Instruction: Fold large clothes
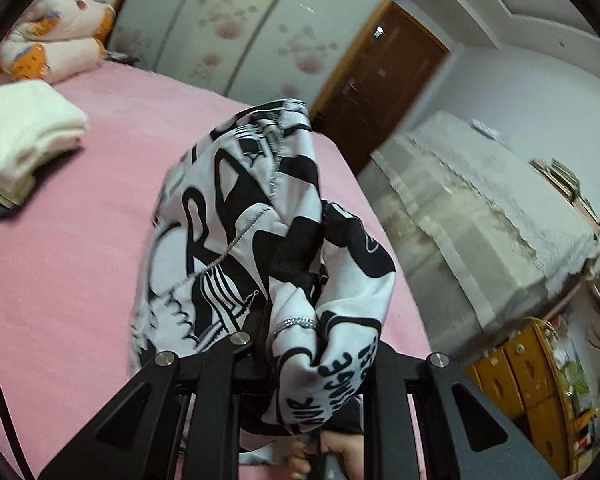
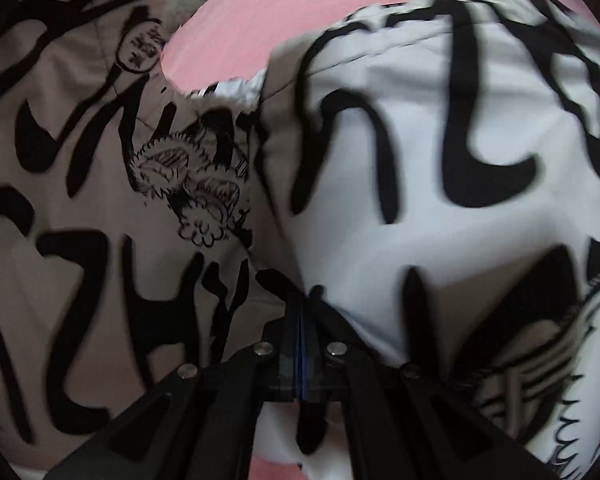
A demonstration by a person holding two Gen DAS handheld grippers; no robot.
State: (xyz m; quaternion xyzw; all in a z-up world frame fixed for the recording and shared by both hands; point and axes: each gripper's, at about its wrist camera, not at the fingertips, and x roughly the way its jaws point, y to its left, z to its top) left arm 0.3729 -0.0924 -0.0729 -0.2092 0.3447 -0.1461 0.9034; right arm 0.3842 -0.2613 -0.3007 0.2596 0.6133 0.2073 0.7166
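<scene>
A white garment with bold black lettering (image 1: 236,224) hangs bunched above the pink bed (image 1: 80,248) in the left wrist view. My left gripper (image 1: 296,344) is shut on a fold of it; the cloth drapes over the fingers and hides the tips. In the right wrist view the same garment (image 2: 420,152) fills almost the whole frame, blurred on the right. My right gripper (image 2: 304,304) is shut, its fingers pressed together on a pinch of the cloth. A strip of pink bed (image 2: 260,20) shows behind.
A folded cream towel stack (image 1: 24,132) lies at the bed's left. A rolled cartoon-print quilt (image 1: 56,40) sits at the head. A lace-covered table (image 1: 480,216) and a wooden cabinet (image 1: 528,384) stand right of the bed. A brown door (image 1: 384,80) is behind.
</scene>
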